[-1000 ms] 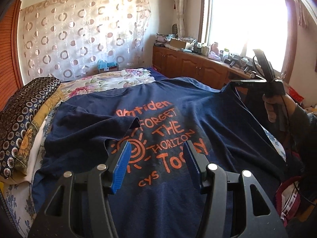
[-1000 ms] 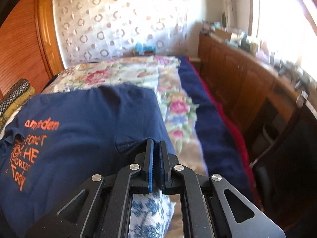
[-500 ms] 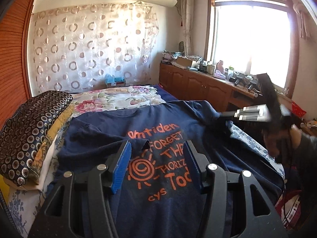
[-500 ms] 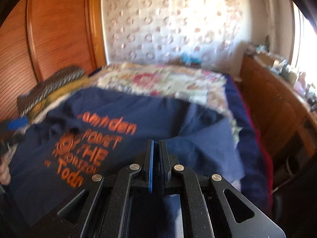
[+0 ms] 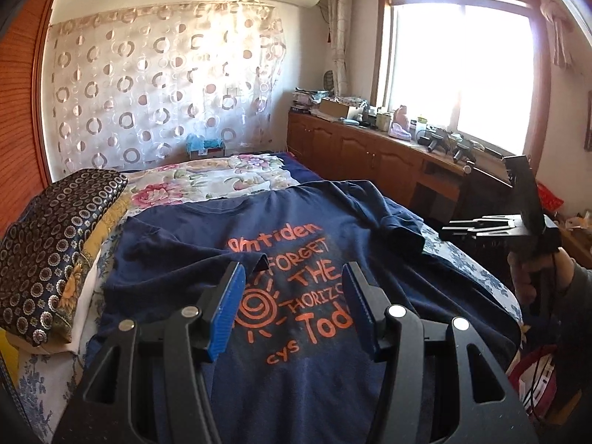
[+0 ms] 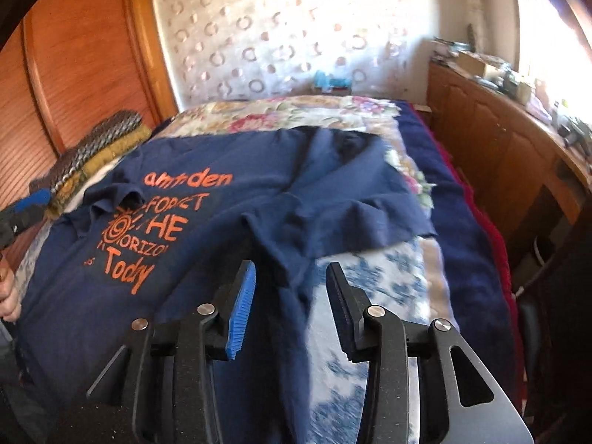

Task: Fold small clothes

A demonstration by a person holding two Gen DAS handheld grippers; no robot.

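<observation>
A navy T-shirt (image 5: pixel 303 362) with orange lettering lies spread on the bed, both sleeves turned inward over the body. My left gripper (image 5: pixel 292 270) hovers open above the printed sun, with nothing between its blue pads. My right gripper (image 6: pixel 292 270) is over the shirt's right edge (image 6: pixel 288 296); its jaws are opening and the cloth lies loose beneath them, not pinched. The folded right sleeve (image 6: pixel 355 199) rests ahead of it. In the left wrist view the right gripper (image 5: pixel 446 230) stands at the bed's right side, held by a hand (image 5: pixel 529 277).
Folded patterned blankets (image 5: pixel 55 251) are stacked at the bed's left side against a wooden wardrobe (image 6: pixel 74 74). A floral bedspread (image 5: pixel 222 177) covers the far end. Cluttered wooden cabinets (image 5: pixel 370 155) run under the window on the right. A red bag (image 5: pixel 532 370) sits at the lower right.
The right gripper carried the shirt's right side inward over the body, then let go of it as its jaws parted. The left gripper stayed open above the print.
</observation>
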